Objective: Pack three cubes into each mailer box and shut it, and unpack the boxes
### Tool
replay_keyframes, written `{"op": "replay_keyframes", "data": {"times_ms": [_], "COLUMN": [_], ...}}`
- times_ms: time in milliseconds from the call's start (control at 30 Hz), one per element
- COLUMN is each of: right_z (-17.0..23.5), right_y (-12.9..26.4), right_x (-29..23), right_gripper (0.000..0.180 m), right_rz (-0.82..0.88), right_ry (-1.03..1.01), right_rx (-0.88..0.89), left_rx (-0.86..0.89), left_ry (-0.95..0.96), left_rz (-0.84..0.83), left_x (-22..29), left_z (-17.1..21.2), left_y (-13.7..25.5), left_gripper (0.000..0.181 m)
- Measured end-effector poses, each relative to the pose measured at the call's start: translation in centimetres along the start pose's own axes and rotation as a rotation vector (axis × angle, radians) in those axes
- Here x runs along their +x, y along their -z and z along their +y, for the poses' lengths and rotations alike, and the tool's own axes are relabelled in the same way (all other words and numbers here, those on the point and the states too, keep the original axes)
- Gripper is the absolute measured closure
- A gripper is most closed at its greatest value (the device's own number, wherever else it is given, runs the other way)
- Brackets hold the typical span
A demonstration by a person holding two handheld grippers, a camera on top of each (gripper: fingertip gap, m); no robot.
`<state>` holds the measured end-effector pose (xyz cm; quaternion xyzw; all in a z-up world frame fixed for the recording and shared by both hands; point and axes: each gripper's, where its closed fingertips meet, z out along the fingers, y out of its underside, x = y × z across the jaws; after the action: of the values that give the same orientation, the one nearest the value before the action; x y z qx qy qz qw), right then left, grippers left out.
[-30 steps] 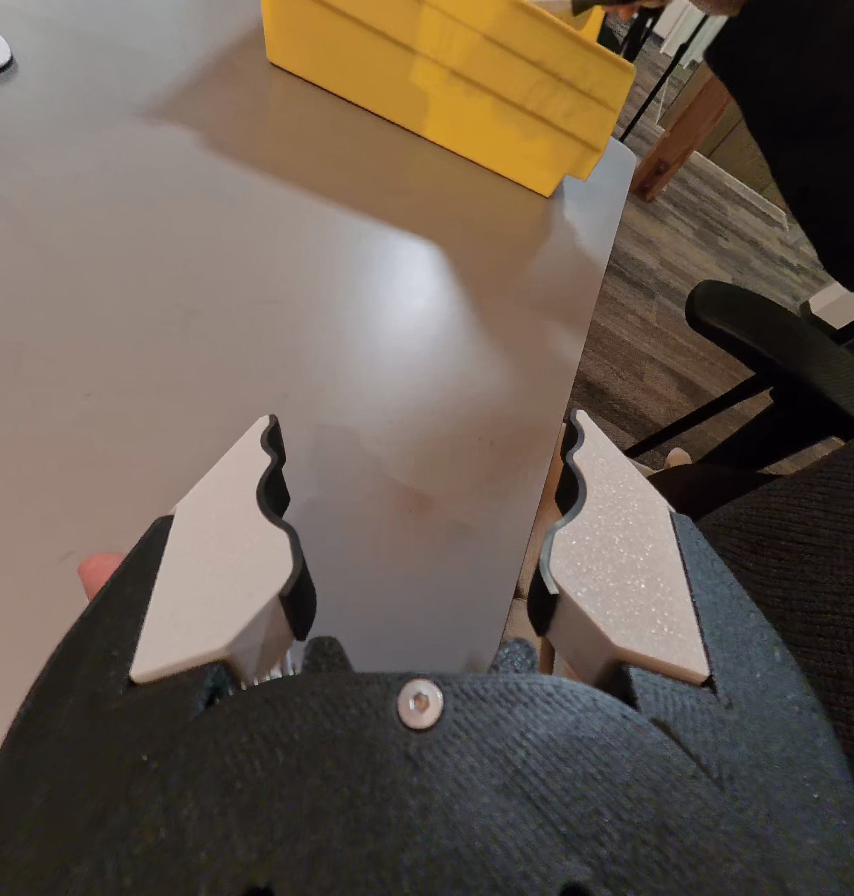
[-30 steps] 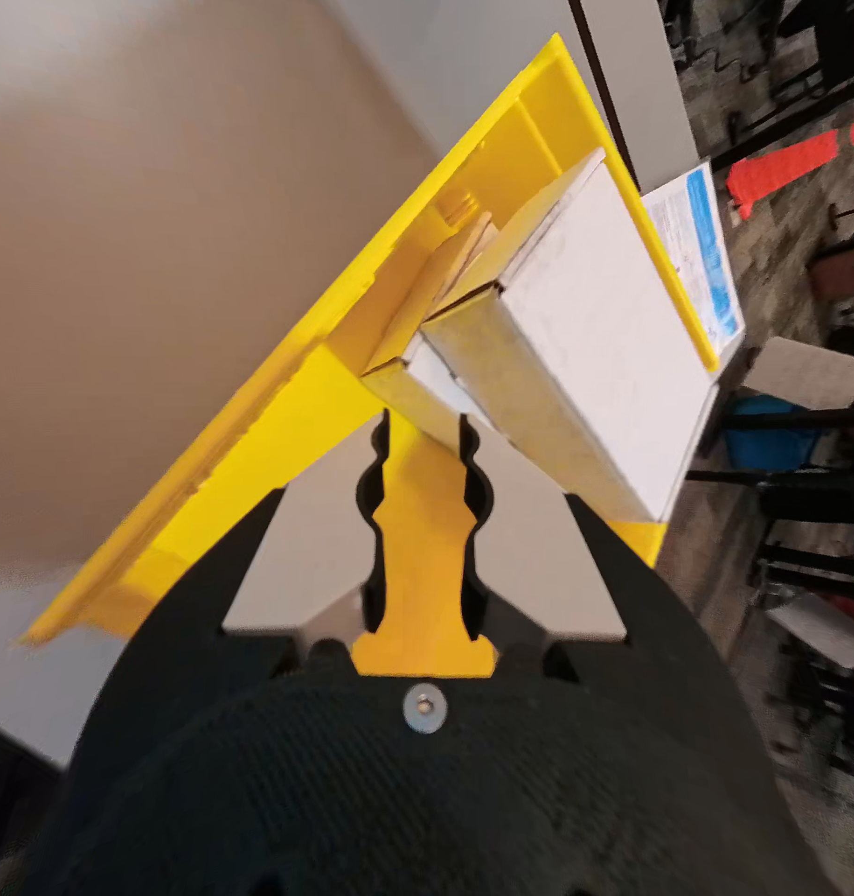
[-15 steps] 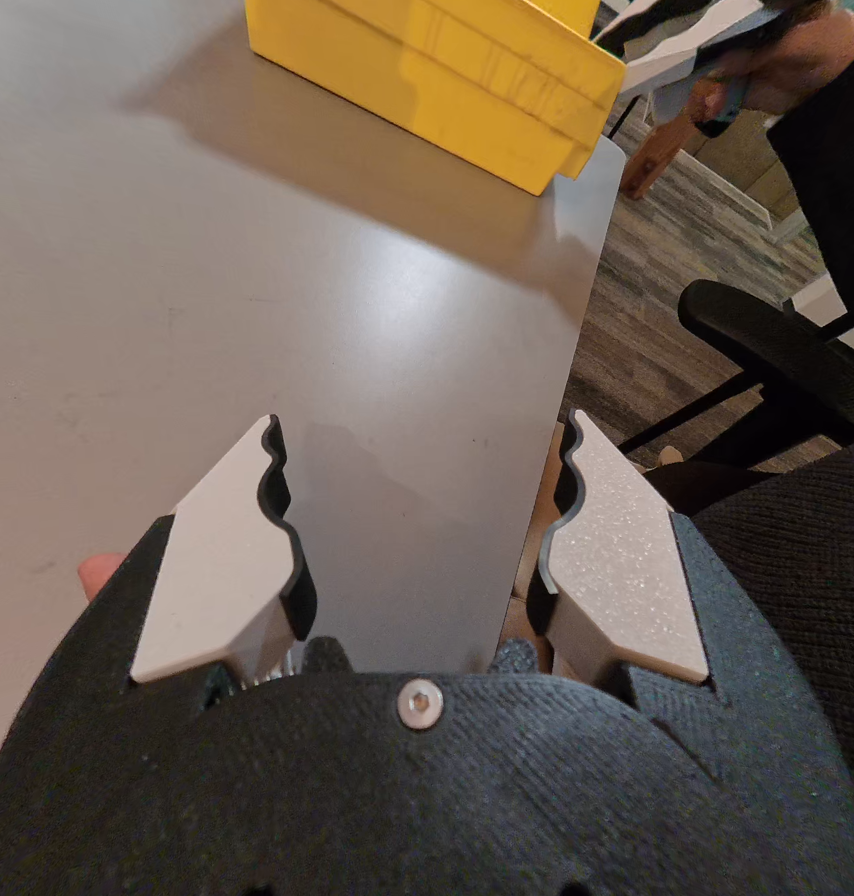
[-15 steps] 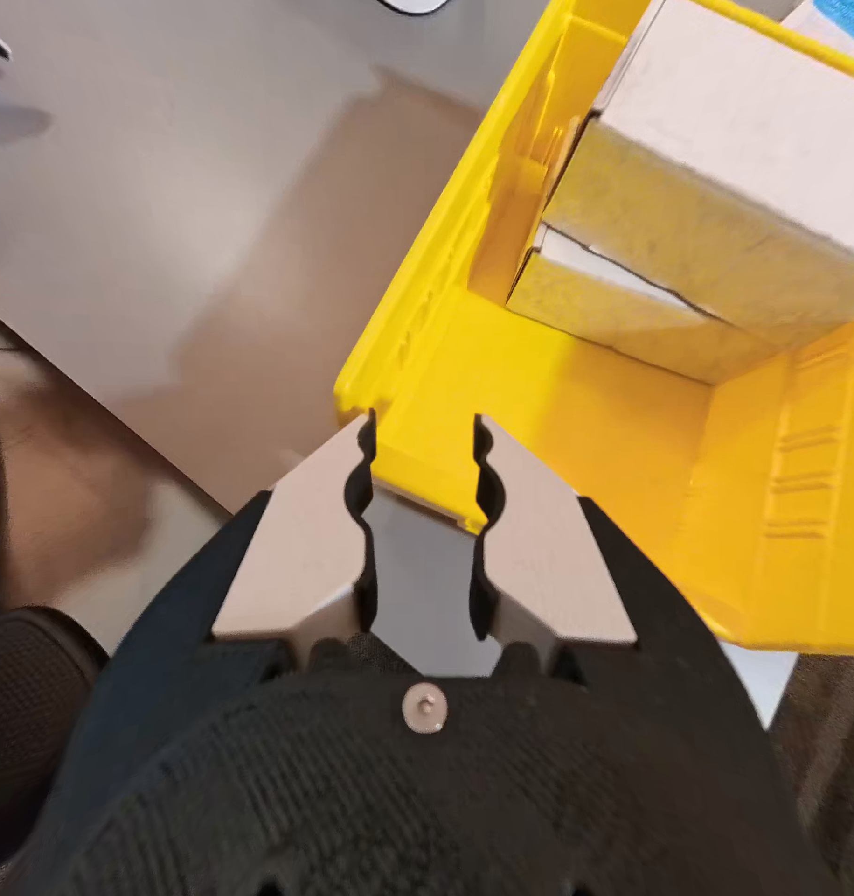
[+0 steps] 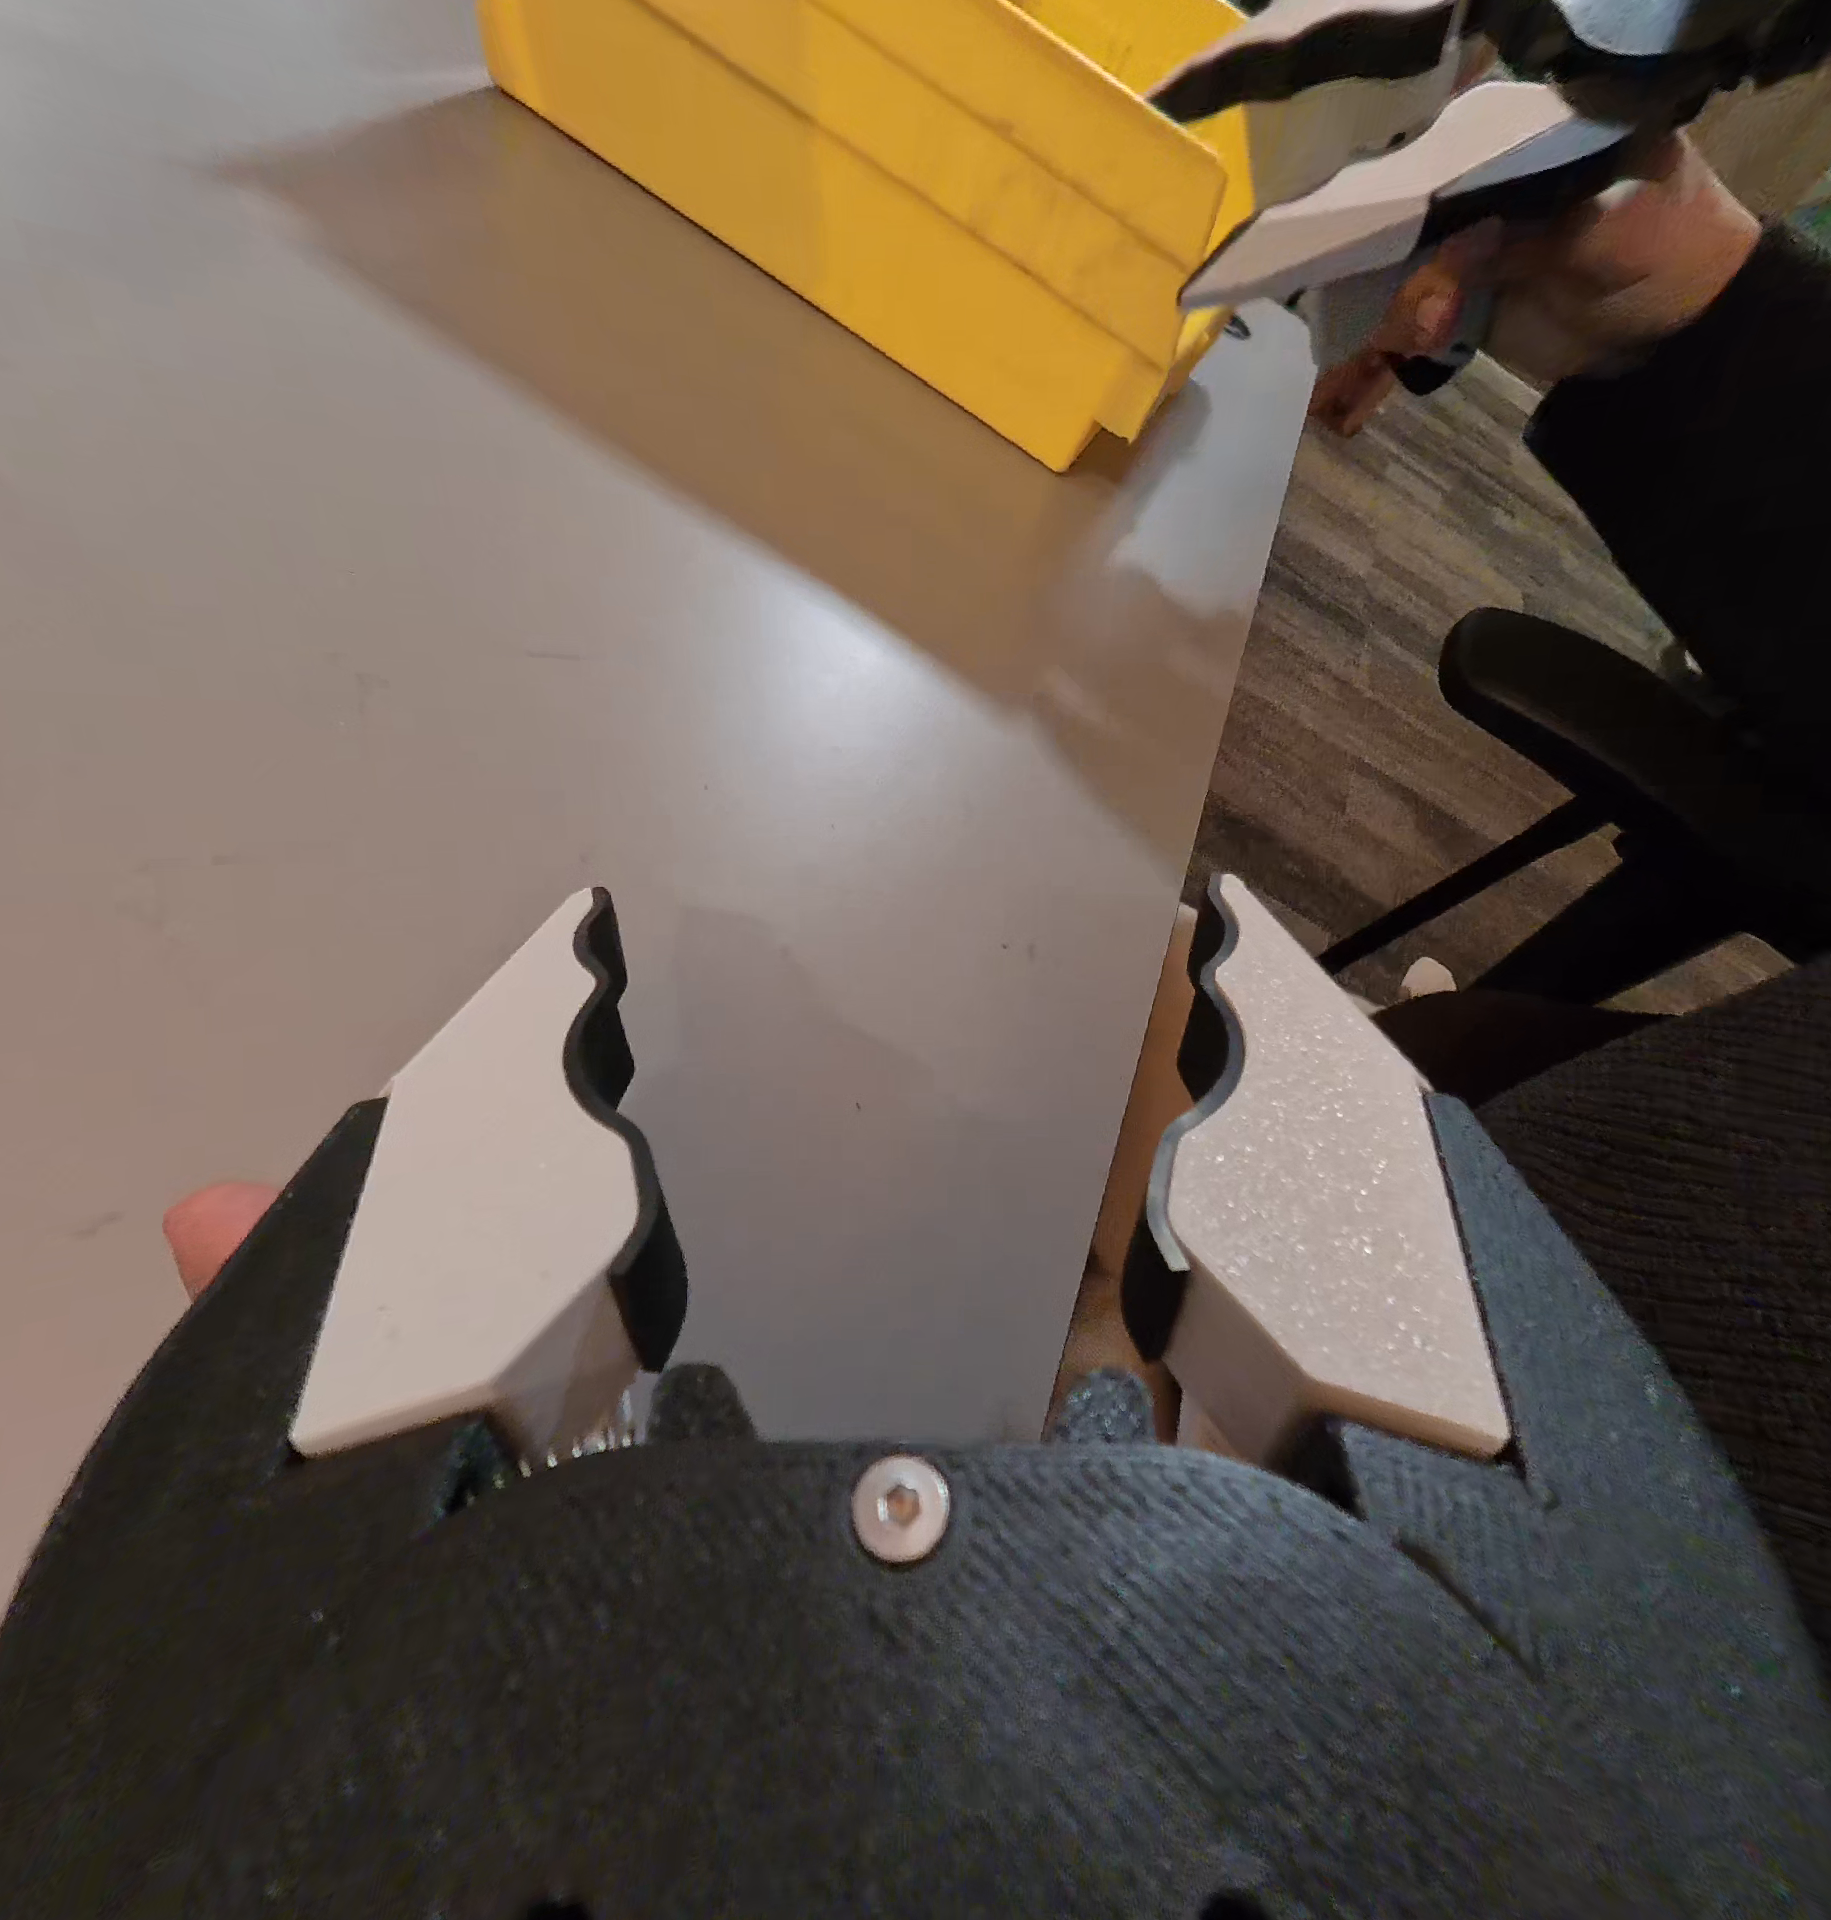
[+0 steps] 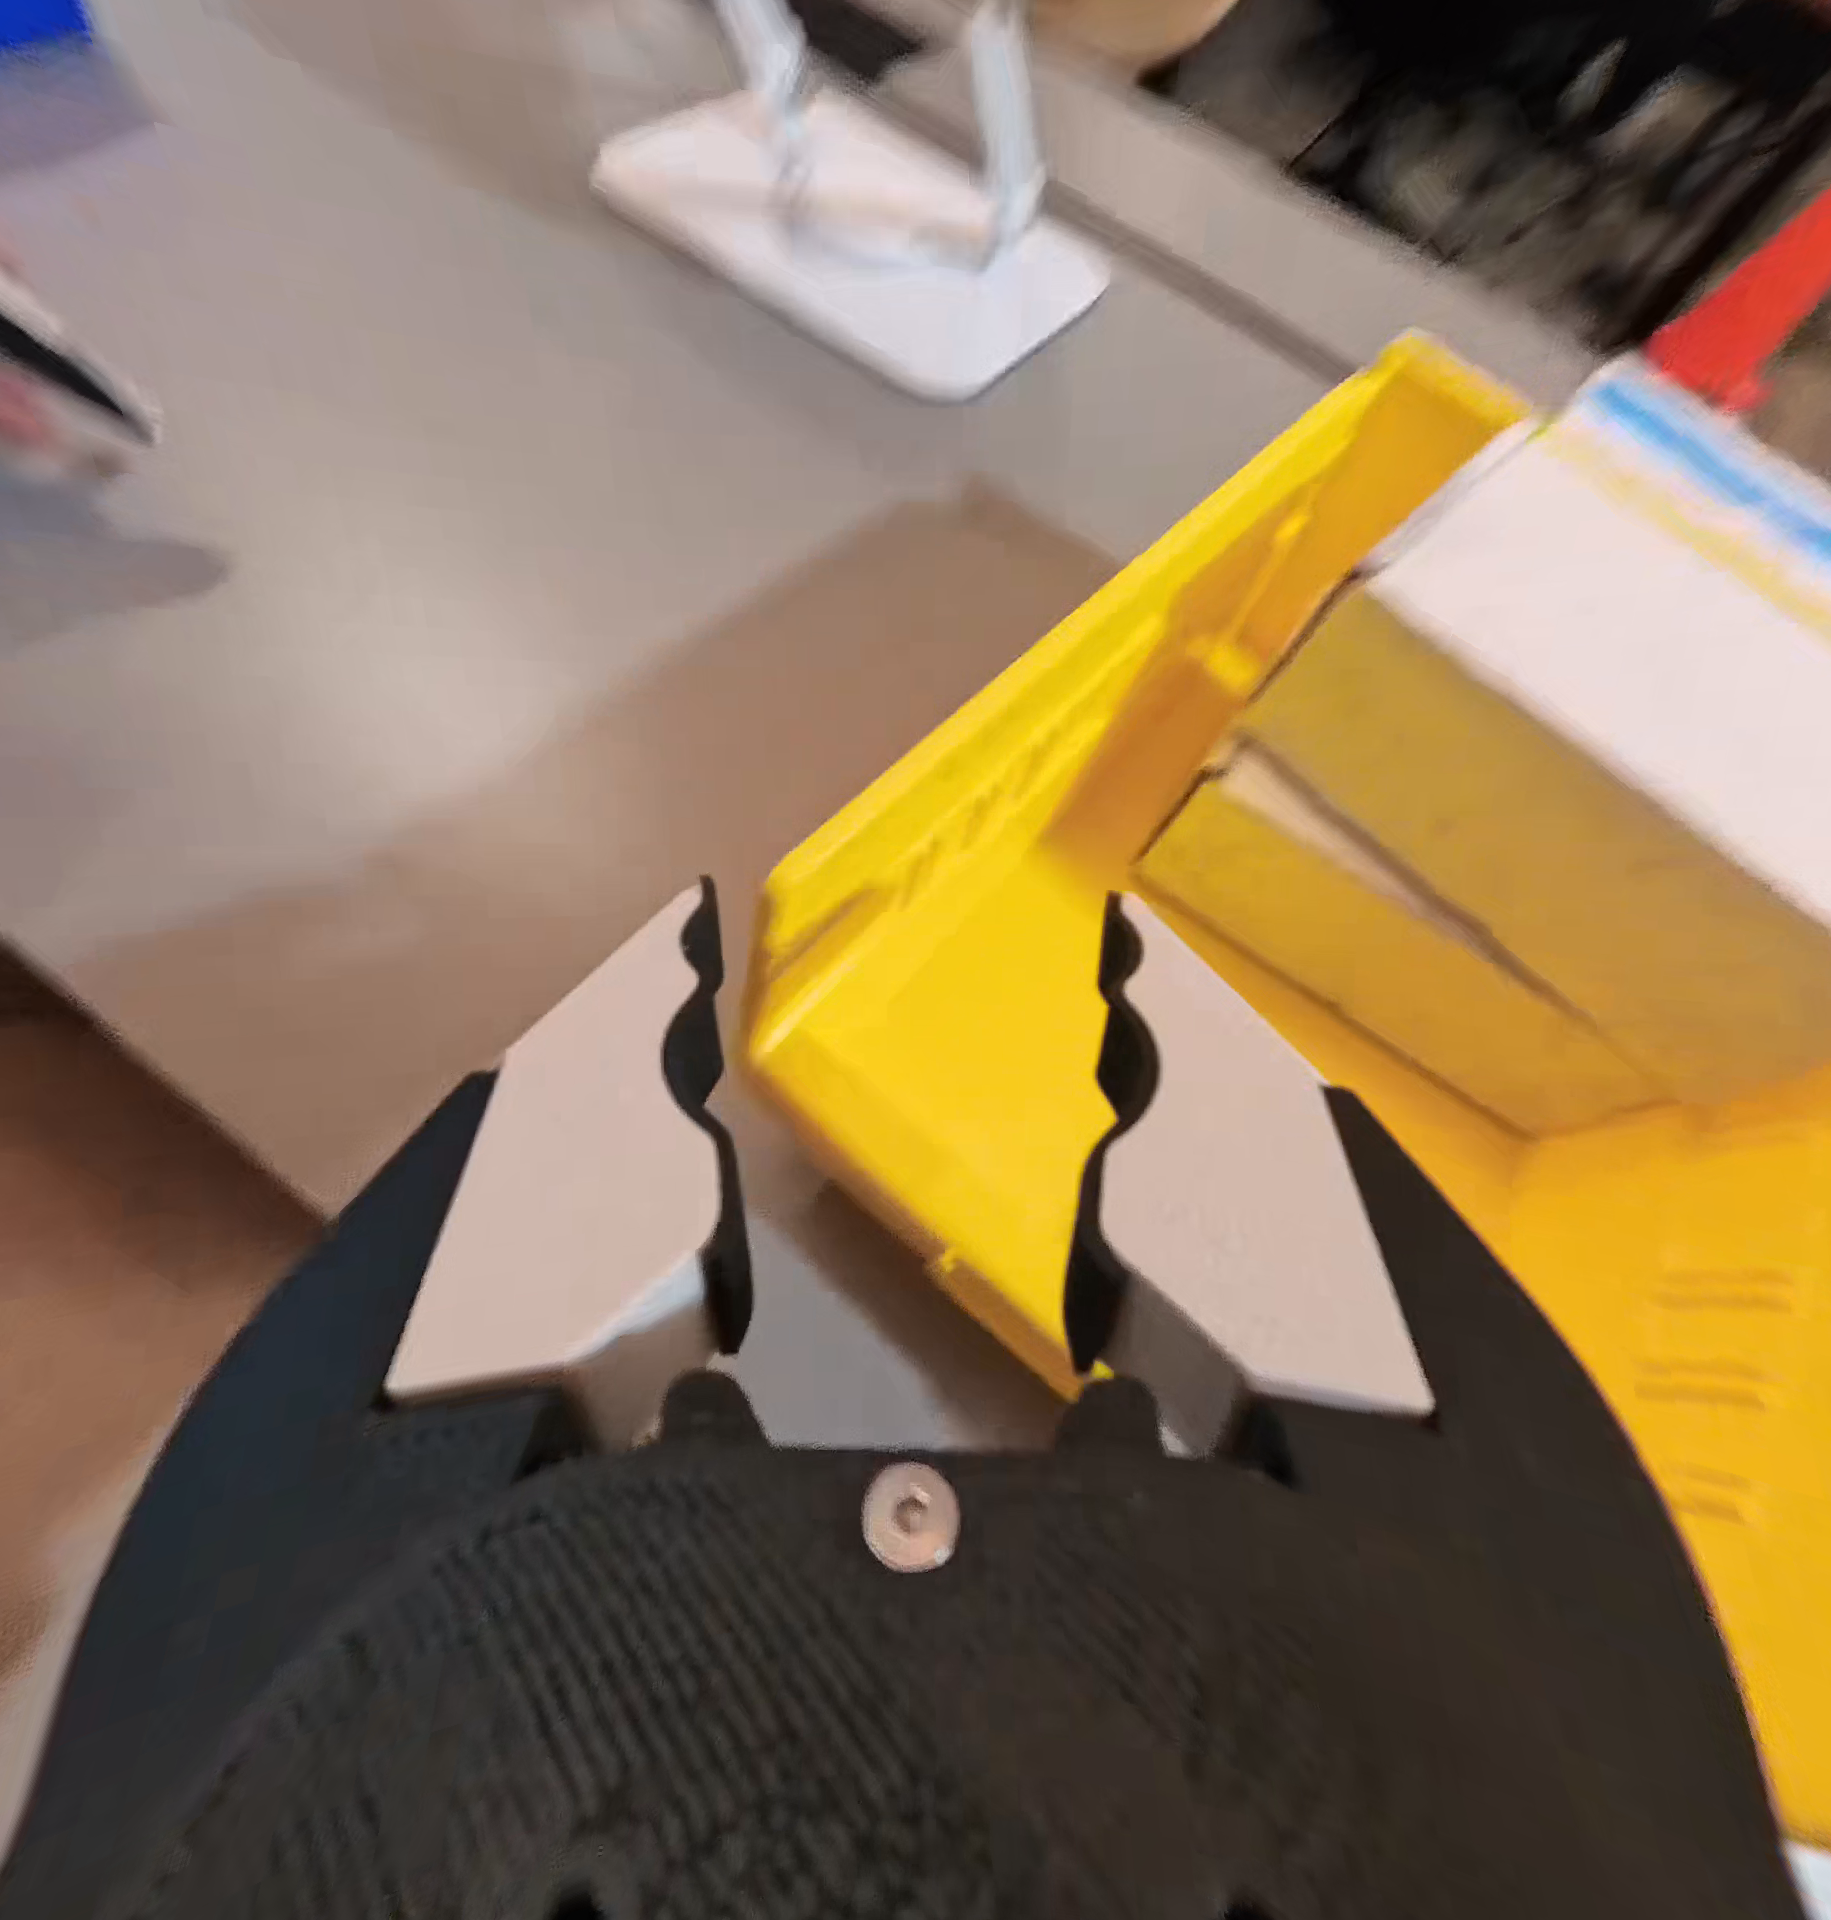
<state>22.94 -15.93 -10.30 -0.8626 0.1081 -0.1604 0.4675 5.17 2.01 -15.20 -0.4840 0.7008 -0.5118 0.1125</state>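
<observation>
The right gripper (image 6: 906,1122) is hanging over the near corner of the yellow bin (image 6: 952,1101), which is sitting at the desk's (image 5: 475,675) right edge, close to its far corner. Its fingers (image 6: 578,1164) are standing partly spread, holding nothing, with the bin's corner showing between them. Inside the bin, white mailer boxes (image 6: 1576,665) are lying stacked against its far wall, flaps shut as far as the blur lets me tell; no cubes are showing in either view.

The left gripper (image 5: 906,1101) is waiting over the desk's near right edge, well apart from the bin, fingers (image 5: 495,1164) spread wide and empty.

The step in hand is probably fetching a box out of the bin. The next move likely calls for reaching further in, past the rim, and closing on a box edge.
</observation>
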Motion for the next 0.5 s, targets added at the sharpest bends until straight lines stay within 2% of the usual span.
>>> {"op": "replay_keyframes", "data": {"times_ms": [67,133,200,267,333,400,500], "right_z": [-2.8,-4.6,-3.4,0.1,2.7,4.1,6.6], "right_y": [1.5,3.4,5.7,8.9,11.7,12.2,10.7], "right_x": [2.3,5.4,9.0,12.1,14.6,15.6,16.1], "right_gripper": [0.110,0.109,0.106,0.107,0.099,0.096,0.096], "right_rz": [0.114,0.234,0.414,0.683,0.875,0.901,0.869], "right_ry": [-0.084,-0.237,-0.336,-0.337,-0.305,-0.254,-0.314], "right_rx": [0.166,0.332,0.452,0.520,0.466,0.367,0.278], "left_rx": [0.014,0.038,0.070,0.112,0.203,0.288,0.383], "left_ry": [0.019,0.025,0.033,0.022,0.011,0.061,0.161], "left_rz": [-0.042,-0.076,-0.105,-0.127,-0.195,-0.246,-0.219], "left_x": [-0.8,-1.5,-2.1,-2.6,-4.0,-5.8,-7.8], "left_z": [-0.3,-0.8,-1.3,-2.0,-3.1,-3.8,-4.3], "left_y": [0.2,0.4,0.9,1.6,3.1,4.6,6.2], "left_gripper": [0.071,0.081,0.091,0.101,0.112,0.130,0.163]}}
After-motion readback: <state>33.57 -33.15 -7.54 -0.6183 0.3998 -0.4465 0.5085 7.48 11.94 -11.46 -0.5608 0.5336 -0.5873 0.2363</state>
